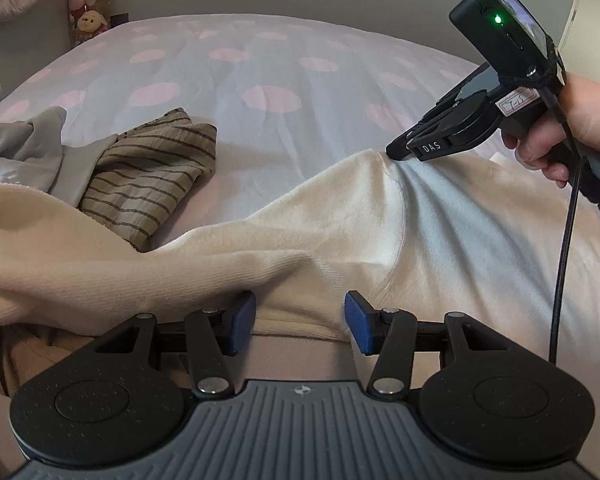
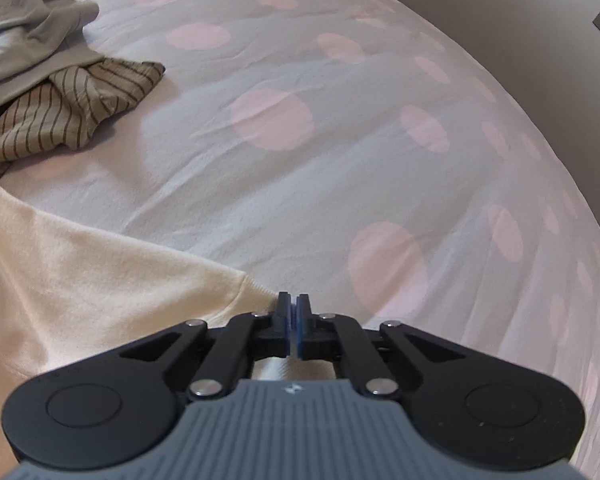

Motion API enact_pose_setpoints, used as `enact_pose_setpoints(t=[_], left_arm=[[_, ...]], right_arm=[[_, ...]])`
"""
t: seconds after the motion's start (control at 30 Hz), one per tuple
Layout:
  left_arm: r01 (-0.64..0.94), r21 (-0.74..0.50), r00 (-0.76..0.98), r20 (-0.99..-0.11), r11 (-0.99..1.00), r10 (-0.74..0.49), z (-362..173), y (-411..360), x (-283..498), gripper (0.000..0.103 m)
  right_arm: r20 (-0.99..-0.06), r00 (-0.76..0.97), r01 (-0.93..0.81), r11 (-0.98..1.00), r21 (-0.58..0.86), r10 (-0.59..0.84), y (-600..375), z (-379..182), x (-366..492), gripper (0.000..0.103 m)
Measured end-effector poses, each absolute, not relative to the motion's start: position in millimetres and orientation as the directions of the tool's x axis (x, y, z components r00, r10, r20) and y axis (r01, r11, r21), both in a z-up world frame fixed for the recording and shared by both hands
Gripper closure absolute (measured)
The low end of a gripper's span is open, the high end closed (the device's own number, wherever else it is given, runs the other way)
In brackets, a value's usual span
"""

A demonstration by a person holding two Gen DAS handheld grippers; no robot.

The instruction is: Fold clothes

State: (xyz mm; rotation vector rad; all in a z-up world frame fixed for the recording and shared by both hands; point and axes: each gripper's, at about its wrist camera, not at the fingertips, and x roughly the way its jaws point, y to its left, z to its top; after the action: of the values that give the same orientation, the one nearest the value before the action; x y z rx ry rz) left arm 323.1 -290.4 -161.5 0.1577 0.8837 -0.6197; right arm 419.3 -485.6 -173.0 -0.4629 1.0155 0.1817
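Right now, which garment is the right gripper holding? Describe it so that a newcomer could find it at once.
Start at the bed with the pink-dotted cover. The cream knit garment lies across its near edge, and the right gripper is shut on a pinch of it. Unlike the tan striped garment and the grey garment heaped at the left, it is plain cream.

Lettering on right claw [image 1: 398,149]: I read "DAS", white on its black finger.
White tag [image 1: 516,105] on its body: handwriting, illegible to me.
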Motion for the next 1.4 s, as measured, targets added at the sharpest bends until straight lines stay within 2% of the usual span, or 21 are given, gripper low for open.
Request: enact_pose_setpoints(t=[0.1, 0.17, 0.2, 0.4, 0.6, 0.8, 0.9, 1.0, 1.07, 1.13, 1.2, 1.23, 1.4], left_arm=[[0.568, -0.115, 0.475, -0.763, 0.815, -0.439, -163, -291, 323, 0.055], [0.569, -0.112, 0.476, -0.763, 0.815, -0.438, -164, -291, 324, 0.055], [0.569, -0.111, 0.476, -0.763, 0.815, -0.437, -164, -291, 324, 0.055], [0.571, -0.098, 0.481, -0.765, 0.815, -0.429, -166, -293, 324, 0.055], [0.572, -0.078, 0.488, -0.768, 0.816, -0.415, -166, -295, 321, 0.055], [0.581, -0.041, 0.502, -0.768, 0.813, -0.398, -168, -300, 319, 0.054], [0.588, -0.024, 0.509, -0.766, 0.809, -0.393, -170, -302, 318, 0.052], [0.597, 0.001, 0.521, -0.761, 0.802, -0.386, -173, -306, 316, 0.05], [0.601, 0.017, 0.528, -0.758, 0.799, -0.382, -174, -308, 314, 0.049], [0.602, 0.014, 0.527, -0.758, 0.799, -0.384, -174, -307, 314, 0.049], [0.6, 0.006, 0.524, -0.758, 0.8, -0.387, -174, -306, 315, 0.049], [0.6, 0.008, 0.525, -0.758, 0.8, -0.386, -174, -306, 315, 0.049], [0.602, 0.014, 0.527, -0.757, 0.798, -0.385, -175, -308, 314, 0.049]], right_arm=[[-0.86, 0.508, -0.34, 0.908, -0.246, -0.043, -492, -165, 419, 0.092], [-0.851, 0.525, -0.313, 0.925, -0.216, -0.021, -506, -150, 416, 0.078], [-0.841, 0.54, -0.288, 0.934, -0.214, -0.026, -517, -141, 413, 0.075], [-0.825, 0.548, -0.076, 0.974, -0.215, -0.139, -609, -108, 375, 0.074], [-0.848, 0.461, 0.085, 0.964, -0.252, -0.262, -689, -118, 311, 0.074], [-0.879, 0.416, 0.148, 0.971, -0.187, -0.233, -725, -150, 277, 0.071], [-0.888, 0.423, 0.161, 0.98, -0.119, -0.178, -730, -165, 271, 0.066], [-0.897, 0.419, 0.151, 0.985, -0.084, -0.141, -729, -178, 265, 0.07], [-0.894, 0.427, 0.124, 0.988, -0.092, -0.137, -725, -178, 263, 0.09], [-0.864, 0.467, 0.094, 0.982, -0.163, -0.188, -720, -170, 260, 0.093], [-0.829, 0.502, 0.186, 0.966, -0.178, -0.249, -734, -164, 254, 0.093], [-0.839, 0.485, 0.229, 0.962, -0.151, -0.247, -743, -168, 254, 0.093], [-0.857, 0.444, 0.231, 0.957, -0.172, -0.262, -737, -179, 259, 0.089]])
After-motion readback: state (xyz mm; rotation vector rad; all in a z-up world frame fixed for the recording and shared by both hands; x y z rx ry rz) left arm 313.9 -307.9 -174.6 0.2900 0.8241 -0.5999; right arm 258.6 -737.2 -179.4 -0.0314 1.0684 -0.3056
